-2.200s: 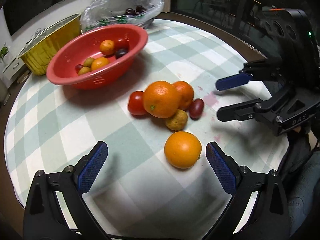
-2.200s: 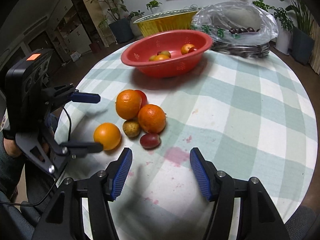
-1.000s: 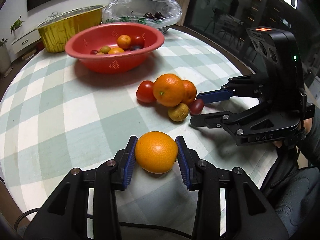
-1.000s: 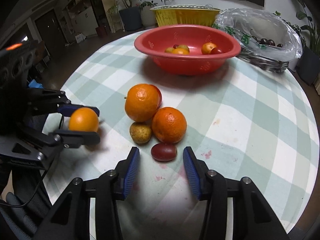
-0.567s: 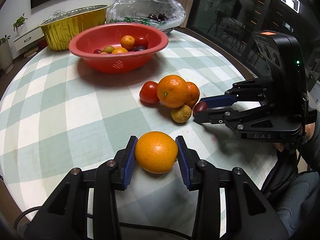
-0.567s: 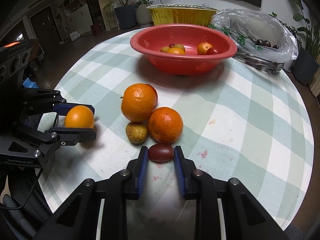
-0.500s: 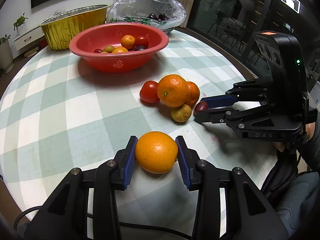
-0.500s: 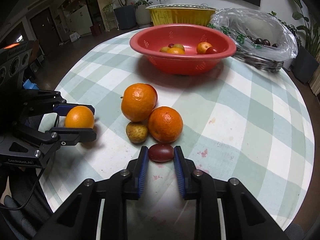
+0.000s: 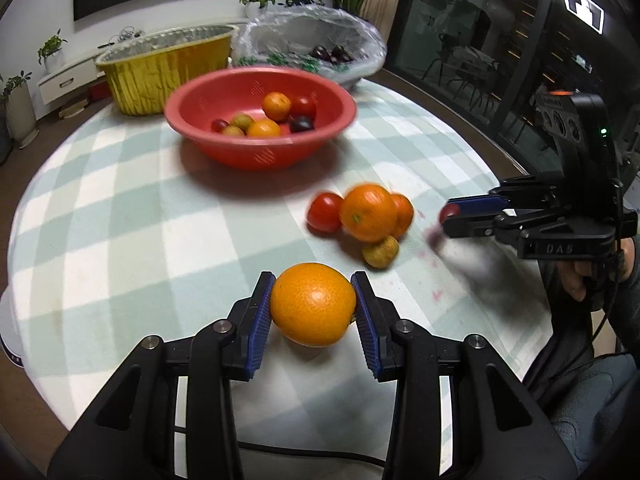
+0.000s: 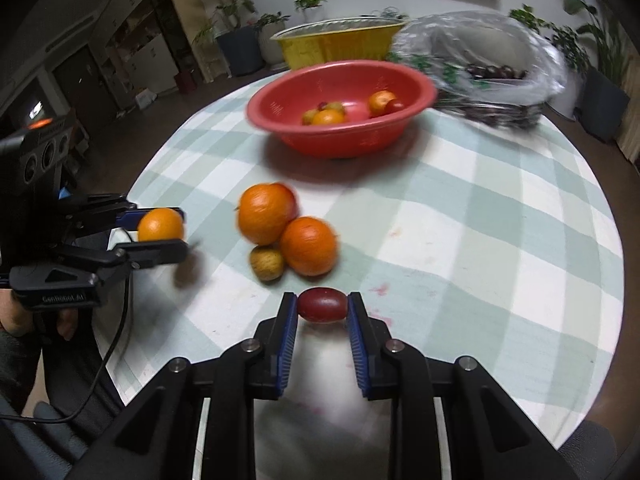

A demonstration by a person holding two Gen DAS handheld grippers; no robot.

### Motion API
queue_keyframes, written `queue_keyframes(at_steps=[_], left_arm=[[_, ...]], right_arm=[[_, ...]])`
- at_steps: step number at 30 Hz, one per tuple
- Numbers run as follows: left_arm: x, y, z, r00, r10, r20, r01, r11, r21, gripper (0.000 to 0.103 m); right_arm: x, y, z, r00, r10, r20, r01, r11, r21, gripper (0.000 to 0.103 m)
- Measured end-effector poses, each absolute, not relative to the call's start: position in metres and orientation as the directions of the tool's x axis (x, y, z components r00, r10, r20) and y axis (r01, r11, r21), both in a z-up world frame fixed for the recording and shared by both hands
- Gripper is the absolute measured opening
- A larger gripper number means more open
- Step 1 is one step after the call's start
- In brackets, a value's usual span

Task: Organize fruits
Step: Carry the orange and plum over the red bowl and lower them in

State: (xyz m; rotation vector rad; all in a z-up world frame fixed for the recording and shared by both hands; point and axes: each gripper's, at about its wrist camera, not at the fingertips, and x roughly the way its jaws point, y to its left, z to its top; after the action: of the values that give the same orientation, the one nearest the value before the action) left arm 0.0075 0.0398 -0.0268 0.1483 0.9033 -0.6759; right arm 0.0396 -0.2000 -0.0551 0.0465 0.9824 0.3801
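My left gripper (image 9: 313, 312) is shut on an orange (image 9: 313, 304), held just above the checked tablecloth; the same orange (image 10: 160, 225) shows at the left of the right wrist view. My right gripper (image 10: 322, 308) is shut on a small dark red fruit (image 10: 322, 305), lifted off the cloth. That fruit (image 9: 449, 212) peeks out between the blue pads in the left wrist view. A cluster stays on the table: two oranges (image 10: 265, 213) (image 10: 308, 246), a red tomato (image 9: 325, 212) and a small yellowish fruit (image 10: 267, 263). The red bowl (image 9: 256, 152) behind holds several small fruits.
A yellow foil tray (image 9: 168, 62) and a clear plastic bag of dark fruit (image 9: 316, 50) stand at the back of the round table. The table edge curves close below both grippers. A hand (image 9: 576, 280) holds the right gripper at the right side.
My right gripper closed on the dark red fruit and lifted it up and away from the cluster. My left gripper still holds the orange and has hardly moved.
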Motion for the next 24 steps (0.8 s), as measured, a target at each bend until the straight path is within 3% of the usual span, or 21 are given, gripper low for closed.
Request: queue_keyframes(at_steps=[12, 24], left_arm=[[0.055, 0.061, 0.014, 0.510, -0.445, -0.736, 0.565, 0.819, -0.103, 0.036], [0.128, 0.029, 0.039, 0.535, -0.409, -0.739, 0.571, 0.820, -0.040, 0.037]], right_arm=[[0.064, -0.265, -0.027, 0.580, 0.271, -0.768, -0.151, 0.962, 0.226, 0.027], [0.118, -0.245, 0.011, 0.628, 0.281, -0.726, -0.211, 0.959, 0.188, 0.027]])
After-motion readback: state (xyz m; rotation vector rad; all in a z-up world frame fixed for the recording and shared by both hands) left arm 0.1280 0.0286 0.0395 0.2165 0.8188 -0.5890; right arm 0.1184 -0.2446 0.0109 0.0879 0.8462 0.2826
